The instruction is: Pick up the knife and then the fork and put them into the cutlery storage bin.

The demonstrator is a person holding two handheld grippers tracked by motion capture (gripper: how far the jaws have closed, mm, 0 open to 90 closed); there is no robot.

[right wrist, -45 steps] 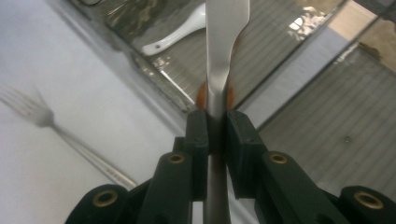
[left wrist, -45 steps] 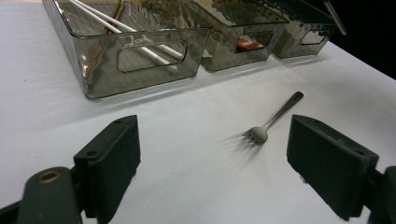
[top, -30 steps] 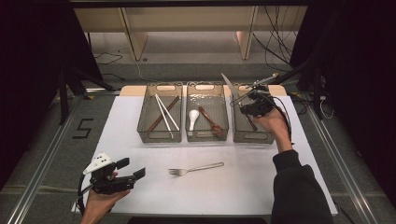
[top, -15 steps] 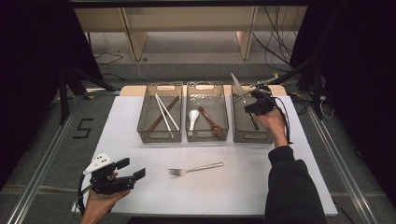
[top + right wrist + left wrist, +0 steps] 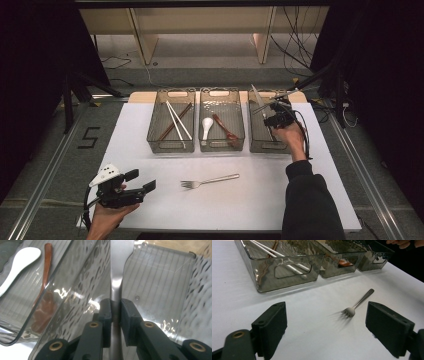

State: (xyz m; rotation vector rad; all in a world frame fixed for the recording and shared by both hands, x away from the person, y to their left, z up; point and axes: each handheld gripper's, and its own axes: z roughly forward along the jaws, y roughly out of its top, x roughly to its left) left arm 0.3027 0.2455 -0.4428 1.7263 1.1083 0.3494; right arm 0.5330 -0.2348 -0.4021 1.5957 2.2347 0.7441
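I see a silver knife (image 5: 117, 270) between my black jaws, over a smoky grey ribbed bin (image 5: 160, 280). The middle bin holds a white spoon (image 5: 206, 126) and a reddish-brown spoon (image 5: 225, 128); a silver fork (image 5: 209, 181) lies on the white bench (image 5: 260, 200).

knife (image 5: 117, 270): glossy metal | bin (image 5: 160, 277): ribbed clear plastic | fork (image 5: 209, 181): shiny metal

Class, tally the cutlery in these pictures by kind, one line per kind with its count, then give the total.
Chopsticks: 4, two white and two brown, in the left bin
Spoons: 2, white spoon and brown spoon, in the middle bin
Forks: 1, fork on the table
Knives: 1, knife held by the right gripper
Total: 8
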